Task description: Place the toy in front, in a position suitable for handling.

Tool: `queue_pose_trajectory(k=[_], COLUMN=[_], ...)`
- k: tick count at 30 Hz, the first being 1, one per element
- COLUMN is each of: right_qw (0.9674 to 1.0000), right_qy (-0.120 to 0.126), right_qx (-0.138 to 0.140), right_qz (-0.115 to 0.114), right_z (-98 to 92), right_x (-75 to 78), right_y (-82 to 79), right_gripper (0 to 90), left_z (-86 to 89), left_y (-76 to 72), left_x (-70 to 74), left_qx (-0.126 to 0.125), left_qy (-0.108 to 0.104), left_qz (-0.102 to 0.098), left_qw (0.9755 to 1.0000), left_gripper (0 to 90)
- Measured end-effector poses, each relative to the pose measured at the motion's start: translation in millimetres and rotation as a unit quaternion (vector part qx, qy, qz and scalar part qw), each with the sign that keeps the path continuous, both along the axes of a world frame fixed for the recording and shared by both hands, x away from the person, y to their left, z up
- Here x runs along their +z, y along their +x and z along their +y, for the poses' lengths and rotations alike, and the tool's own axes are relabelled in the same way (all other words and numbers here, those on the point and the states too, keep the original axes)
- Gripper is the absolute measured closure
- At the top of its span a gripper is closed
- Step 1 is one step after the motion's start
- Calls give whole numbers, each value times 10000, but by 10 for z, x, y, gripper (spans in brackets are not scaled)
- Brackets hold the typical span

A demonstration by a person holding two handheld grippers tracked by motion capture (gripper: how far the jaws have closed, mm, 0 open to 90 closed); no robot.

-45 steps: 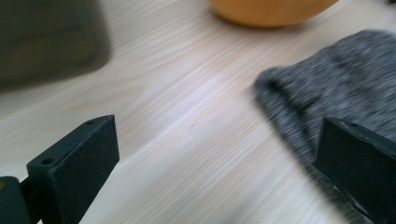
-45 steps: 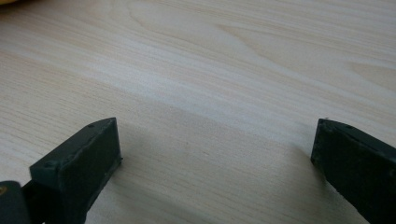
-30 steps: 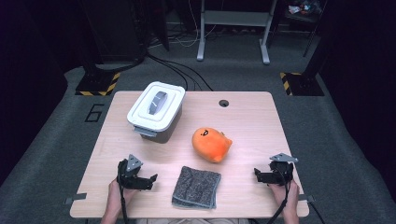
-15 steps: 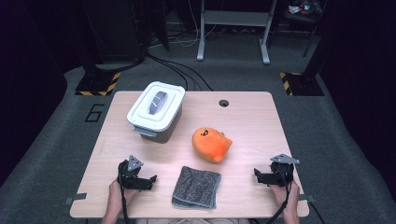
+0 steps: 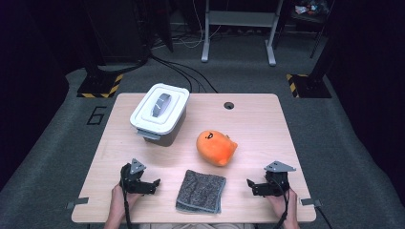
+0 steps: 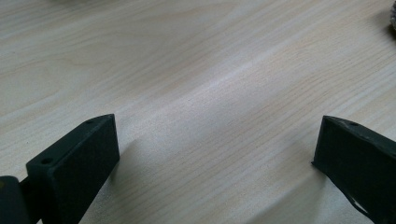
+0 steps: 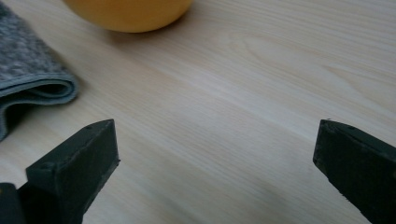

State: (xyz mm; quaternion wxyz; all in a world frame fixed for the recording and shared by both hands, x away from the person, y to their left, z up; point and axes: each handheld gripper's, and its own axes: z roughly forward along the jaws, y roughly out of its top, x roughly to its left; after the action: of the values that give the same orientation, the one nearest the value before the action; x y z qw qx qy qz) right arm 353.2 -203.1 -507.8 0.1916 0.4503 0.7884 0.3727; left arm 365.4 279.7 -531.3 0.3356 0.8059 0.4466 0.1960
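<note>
A folded grey cloth (image 5: 201, 191) lies near the front edge of the wooden table (image 5: 258, 129), between my two grippers. An orange plush toy (image 5: 217, 147) rests just behind it. Further back on the left stands a white lidded box (image 5: 159, 112) with a grey handle. My left gripper (image 5: 152, 185) rests low on the table left of the cloth, open, with bare wood between its jaws (image 6: 215, 154). My right gripper (image 5: 252, 185) sits right of the cloth, open and holding nothing; the right gripper view shows the cloth edge (image 7: 32, 88) and the toy's underside (image 7: 128, 11).
A round cable hole (image 5: 229, 105) sits at the table's back edge. Bare wood lies on the right half of the table. Beyond the table are dark floor, cables, a white frame's legs (image 5: 239, 33) and striped stand bases (image 5: 101, 86).
</note>
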Motion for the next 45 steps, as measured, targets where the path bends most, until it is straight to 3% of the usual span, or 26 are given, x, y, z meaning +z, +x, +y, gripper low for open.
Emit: queue_pose_trajectory(k=[7, 12, 25, 33, 36, 45], right_qw=[9989, 9964, 9851, 9791, 9760, 9741], right_qy=[-19, -31, -145, -136, -260, -526], right_qx=[466, 843, 1713, 2028, 2163, 2182], right_qz=[52, 41, 86, 46, 68, 265], right_z=[281, 496, 1041, 1320, 1402, 1498], right_x=[9, 18, 56, 66, 45, -112], right_y=[-73, -117, -157, -170, -149, -70], right_gripper=[0, 0, 0, 0, 0, 32], left_z=[0, 0, -4, -4, -4, -4], left_y=[0, 0, 0, 0, 0, 0], left_x=[0, 0, -1, -1, -1, -1], left_qx=[1, 0, 10, -5, -6, -6], left_qy=[0, 0, -25, -16, -19, -17], left_qz=[0, 0, -2, -9, -12, -10], left_qw=[10000, 10000, 10000, 10000, 10000, 10000], left_gripper=[0, 0, 0, 0, 0, 0])
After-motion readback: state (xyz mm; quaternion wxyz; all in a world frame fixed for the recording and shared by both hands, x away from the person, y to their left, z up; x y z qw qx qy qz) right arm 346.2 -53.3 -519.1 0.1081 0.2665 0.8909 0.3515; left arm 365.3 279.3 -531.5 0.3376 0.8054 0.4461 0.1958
